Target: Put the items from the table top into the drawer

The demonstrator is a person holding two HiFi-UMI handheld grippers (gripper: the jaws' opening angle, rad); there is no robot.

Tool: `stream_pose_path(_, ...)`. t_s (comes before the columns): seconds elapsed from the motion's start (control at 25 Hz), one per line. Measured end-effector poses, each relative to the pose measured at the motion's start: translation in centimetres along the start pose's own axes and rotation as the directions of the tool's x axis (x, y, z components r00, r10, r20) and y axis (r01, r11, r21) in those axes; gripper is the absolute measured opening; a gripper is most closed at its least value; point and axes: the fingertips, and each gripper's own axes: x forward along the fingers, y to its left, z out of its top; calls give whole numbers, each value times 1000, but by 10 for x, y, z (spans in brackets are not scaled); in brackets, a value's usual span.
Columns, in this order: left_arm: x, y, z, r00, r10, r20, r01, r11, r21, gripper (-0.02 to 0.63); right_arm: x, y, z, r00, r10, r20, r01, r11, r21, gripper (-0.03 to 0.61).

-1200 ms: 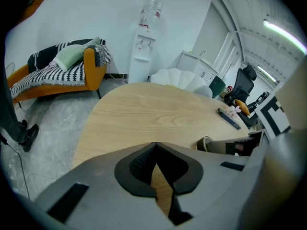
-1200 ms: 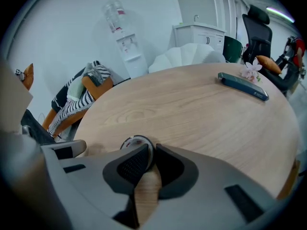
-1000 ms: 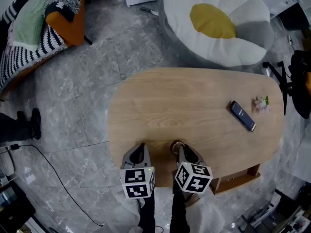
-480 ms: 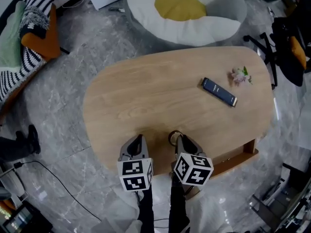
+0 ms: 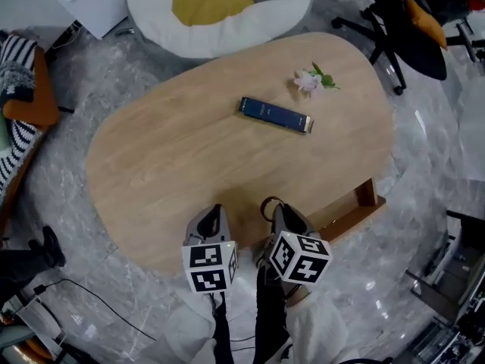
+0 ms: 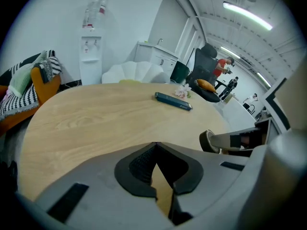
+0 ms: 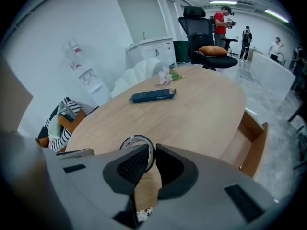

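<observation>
Below, oval wooden table (image 5: 174,158) on grey marbled floor (image 5: 83,89), flower-shaped cushion (image 5: 235,17) beyond

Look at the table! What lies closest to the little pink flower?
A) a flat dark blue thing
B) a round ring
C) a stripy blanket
A: the flat dark blue thing lies on the table just beside the pink flower, not touching it, while the ring is far off at the near edge, pinched in the right tool.
</observation>
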Motion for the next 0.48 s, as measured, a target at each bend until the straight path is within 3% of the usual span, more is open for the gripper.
stream_pose_path(0.48, 39, -148, -25, 989, -123, -82, 133, 983, 128, -6, -53, -151, -8, 992, -120, 22, 115, 978, 174, 103)
